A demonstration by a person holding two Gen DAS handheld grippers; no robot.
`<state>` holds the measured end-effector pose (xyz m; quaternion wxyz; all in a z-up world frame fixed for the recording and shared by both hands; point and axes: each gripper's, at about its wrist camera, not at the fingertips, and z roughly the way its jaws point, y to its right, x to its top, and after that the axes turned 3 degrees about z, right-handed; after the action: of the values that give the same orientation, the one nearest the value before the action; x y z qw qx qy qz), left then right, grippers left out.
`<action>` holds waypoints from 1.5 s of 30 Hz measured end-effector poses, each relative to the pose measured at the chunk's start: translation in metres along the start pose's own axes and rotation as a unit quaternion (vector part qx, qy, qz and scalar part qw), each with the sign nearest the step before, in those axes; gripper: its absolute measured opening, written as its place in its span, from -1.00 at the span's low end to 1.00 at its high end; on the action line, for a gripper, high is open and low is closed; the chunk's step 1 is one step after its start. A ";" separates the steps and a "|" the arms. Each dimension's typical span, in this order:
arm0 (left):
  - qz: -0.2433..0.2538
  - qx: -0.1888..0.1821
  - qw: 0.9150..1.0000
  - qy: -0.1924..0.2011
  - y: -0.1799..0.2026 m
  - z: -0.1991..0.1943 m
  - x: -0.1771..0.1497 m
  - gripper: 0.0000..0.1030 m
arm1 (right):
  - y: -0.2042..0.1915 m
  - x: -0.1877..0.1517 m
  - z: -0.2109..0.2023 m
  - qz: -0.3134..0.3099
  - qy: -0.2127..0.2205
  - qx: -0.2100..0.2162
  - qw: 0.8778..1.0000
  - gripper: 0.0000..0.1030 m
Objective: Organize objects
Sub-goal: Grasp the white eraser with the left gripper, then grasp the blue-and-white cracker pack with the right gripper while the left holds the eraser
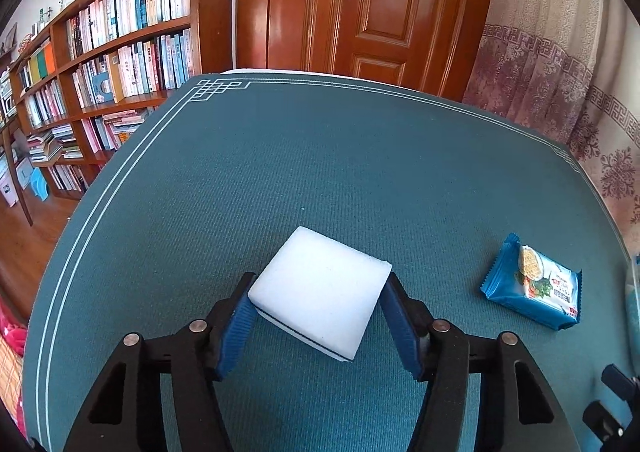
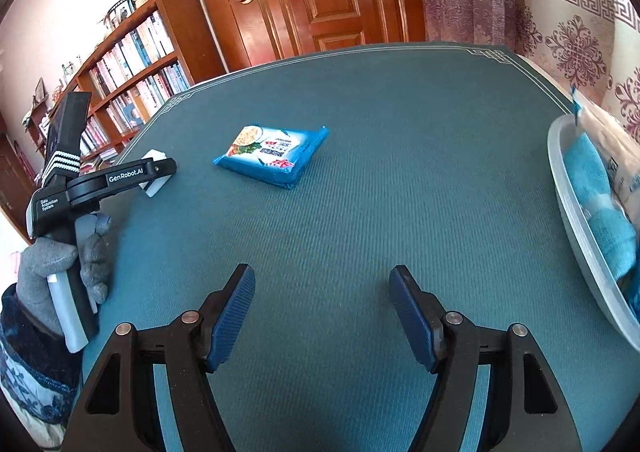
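Note:
A white sponge block (image 1: 320, 288) with a thin dark line along its side lies between the fingers of my left gripper (image 1: 318, 290). The blue pads touch its two side corners, so the jaws are shut on it. It rests on or just above the green table mat (image 1: 320, 155). In the right wrist view the left gripper (image 2: 156, 167) shows at the far left with the sponge (image 2: 154, 187) in it. A blue snack packet (image 1: 534, 288) lies to the right of the sponge and also shows in the right wrist view (image 2: 274, 153). My right gripper (image 2: 322, 292) is open and empty above the mat.
A clear plastic bin (image 2: 576, 211) at the mat's right edge holds a light blue cloth (image 2: 600, 195) and a pale packet. A bookshelf (image 1: 112, 51), a wooden door (image 1: 360, 3) and a curtain (image 1: 560, 71) stand beyond the table.

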<state>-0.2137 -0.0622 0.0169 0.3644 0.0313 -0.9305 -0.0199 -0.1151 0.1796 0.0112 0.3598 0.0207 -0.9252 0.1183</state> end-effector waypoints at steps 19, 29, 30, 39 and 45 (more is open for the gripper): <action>0.009 -0.030 0.999 0.014 0.003 -0.005 -0.002 0.20 | -0.019 0.101 0.074 -0.027 -0.004 0.041 0.999 0.38; 0.004 -0.032 0.999 0.010 0.002 -0.004 -0.003 0.21 | -0.025 0.091 0.090 -0.037 -0.060 0.114 0.991 0.38; 0.004 -0.032 0.999 0.010 0.002 -0.004 -0.003 0.21 | -0.026 0.086 0.089 -0.041 -0.062 0.115 0.991 0.38; 0.005 -0.033 0.999 0.009 0.001 -0.004 -0.003 0.20 | -0.054 0.067 0.090 -0.094 -0.026 0.028 0.995 0.37; 0.005 -0.036 0.999 0.008 0.000 -0.004 -0.002 0.21 | -0.056 0.064 0.090 -0.092 -0.012 -0.006 0.996 0.05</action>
<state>-0.2093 -0.0619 0.0184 0.3731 0.0138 -0.9263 -0.0512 -0.2149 0.1068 0.0012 0.3582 0.1047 -0.9244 0.0793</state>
